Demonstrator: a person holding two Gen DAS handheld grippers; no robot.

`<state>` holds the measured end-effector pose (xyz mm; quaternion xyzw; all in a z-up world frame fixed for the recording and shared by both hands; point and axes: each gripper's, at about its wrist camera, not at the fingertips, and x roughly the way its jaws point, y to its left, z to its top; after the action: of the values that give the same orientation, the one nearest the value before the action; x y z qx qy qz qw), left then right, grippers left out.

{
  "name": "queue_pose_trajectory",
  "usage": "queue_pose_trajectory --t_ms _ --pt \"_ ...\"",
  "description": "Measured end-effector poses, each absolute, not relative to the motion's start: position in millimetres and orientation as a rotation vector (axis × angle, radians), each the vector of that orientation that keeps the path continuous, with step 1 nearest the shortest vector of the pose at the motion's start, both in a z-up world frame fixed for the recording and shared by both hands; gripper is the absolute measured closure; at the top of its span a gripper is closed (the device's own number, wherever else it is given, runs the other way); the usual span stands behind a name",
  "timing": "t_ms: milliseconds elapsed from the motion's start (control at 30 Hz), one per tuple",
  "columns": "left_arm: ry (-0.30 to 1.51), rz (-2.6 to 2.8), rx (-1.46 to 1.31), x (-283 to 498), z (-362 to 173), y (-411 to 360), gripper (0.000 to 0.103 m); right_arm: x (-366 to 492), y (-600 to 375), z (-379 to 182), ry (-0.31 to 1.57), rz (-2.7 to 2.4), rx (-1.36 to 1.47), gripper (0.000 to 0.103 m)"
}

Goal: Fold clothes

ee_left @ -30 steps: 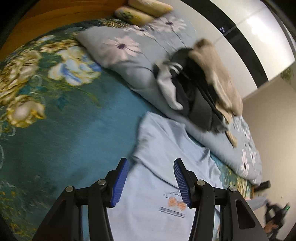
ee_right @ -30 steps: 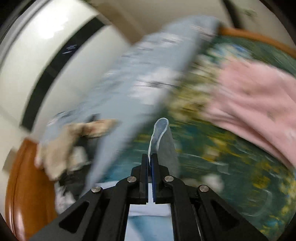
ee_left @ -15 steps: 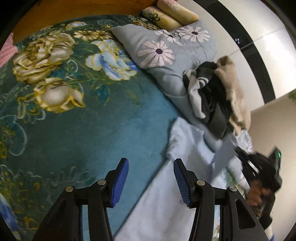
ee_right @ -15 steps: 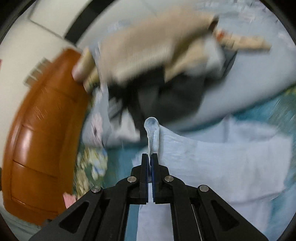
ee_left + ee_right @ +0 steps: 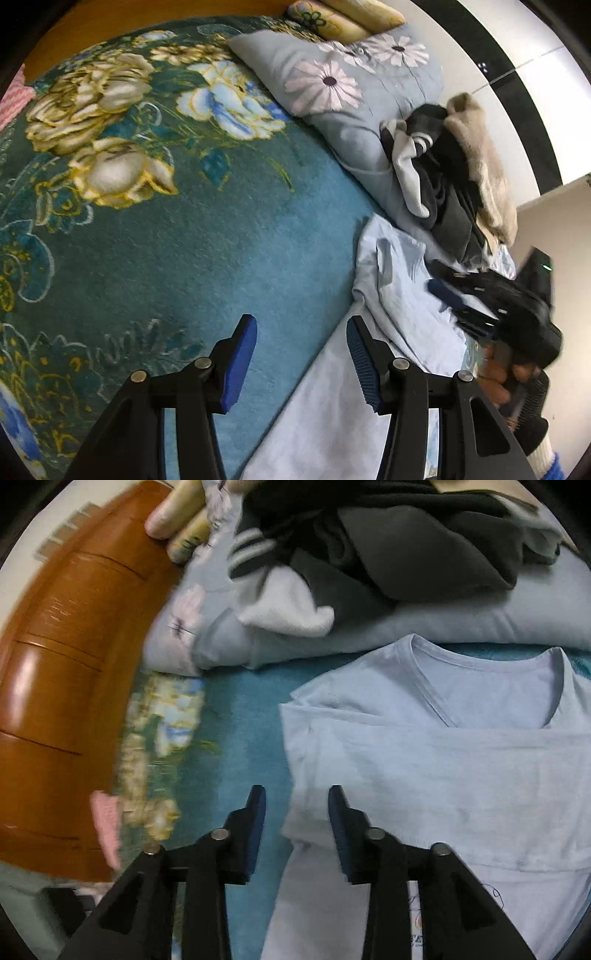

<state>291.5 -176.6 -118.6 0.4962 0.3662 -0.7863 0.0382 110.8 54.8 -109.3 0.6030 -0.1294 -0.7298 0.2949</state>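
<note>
Both grippers (image 5: 301,354) (image 5: 297,825) open over lt-blue tee (image 5: 443,760).

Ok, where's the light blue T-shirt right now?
The light blue T-shirt lies on the teal bedspread, just below the grey floral pillow, right of centre in the right wrist view.

The left claw (image 5: 301,354) hangs with its blue-padded fingers (image 5: 240,363) spread wide, gripping nothing. The right claw (image 5: 297,825) is likewise parted and empty — a bare hand (image 5: 504,382) grips its handle, blurred.
</note>
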Motion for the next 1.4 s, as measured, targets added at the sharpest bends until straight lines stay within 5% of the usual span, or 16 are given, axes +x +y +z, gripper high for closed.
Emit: queue_pose_trajectory --t_ms 400,767,1167,1267,1367,1400 --pt "1.091 -2.424 1.755 275 -148 -129 0.048 145 303 -105 -0.827 -2.151 1.75 0.066" --pt "0.988 -2.472 1.904 330 -154 -123 0.048 230 345 -146 -0.734 -1.979 2.061 0.066" --pt "1.16 -2.349 1.919 390 -181 -138 0.048 278 332 -176 -0.788 -1.899 2.085 0.064" --pt "1.173 -2.332 1.962 401 -183 -135 0.05 282 326 -170 -0.774 -1.887 2.068 0.081" --pt "1.203 -2.32 2.002 413 -185 -131 0.074 290 328 -161 -0.707 -1.875 2.072 0.097" --pt "1.185 -2.322 2.021 417 -185 -128 0.093 292 326 -159 -0.688 -1.872 2.072 0.099"
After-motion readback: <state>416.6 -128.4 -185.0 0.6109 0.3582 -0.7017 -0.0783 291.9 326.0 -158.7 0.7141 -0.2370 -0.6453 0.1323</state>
